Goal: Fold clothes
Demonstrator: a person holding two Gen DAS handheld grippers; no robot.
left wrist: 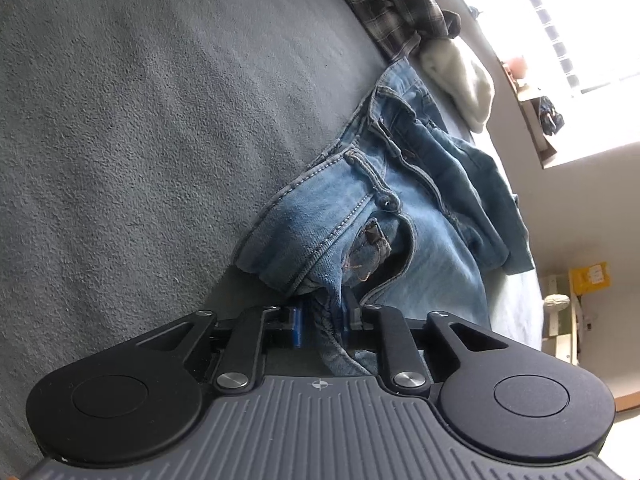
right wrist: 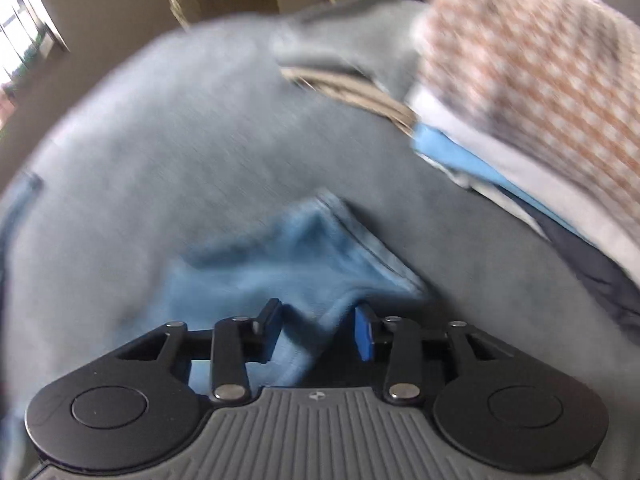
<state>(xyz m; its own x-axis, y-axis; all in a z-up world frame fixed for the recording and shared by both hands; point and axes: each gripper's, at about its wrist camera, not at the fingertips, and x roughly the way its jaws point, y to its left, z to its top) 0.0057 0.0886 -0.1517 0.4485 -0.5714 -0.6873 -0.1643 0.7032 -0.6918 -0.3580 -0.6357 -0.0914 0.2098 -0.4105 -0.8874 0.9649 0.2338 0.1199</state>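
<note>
Ribbed grey housing and black linkage arms fill the bottom of both wrist views.

Left gripper [left wrist: 324, 318]: jaws are seen close together, with a bunched fold of the jeans [left wrist: 360, 216] caught between the blue pads. Whether the pads press the denim or merely flank it cannot be told for certain, but the cloth fills the narrow gap. The jeans are spread over a grey blanket [left wrist: 140, 120], waistband, belt loops and open fly turned toward the camera. Beyond them, along the blanket's far edge, a dark plaid garment [left wrist: 396, 12] and a cream-white garment [left wrist: 464, 80] are noted, lying just beside each other. A bright window [left wrist: 568, 40] is seen at upper right.

Right gripper [right wrist: 318, 330]: jaws stand apart. A pale blue fold of the jeans [right wrist: 280, 256] lies between the fingers and leans against the left finger [right wrist: 270, 320]; the right pad is seen clear of the cloth. This view is heavily motion-blurred. The denim rests on the same grey blanket [right wrist: 160, 140]. At right, a stack of folded clothes [right wrist: 532, 92] is recorded, topped by an orange-and-white checked piece, with white, light blue and dark navy layers beneath.
</note>
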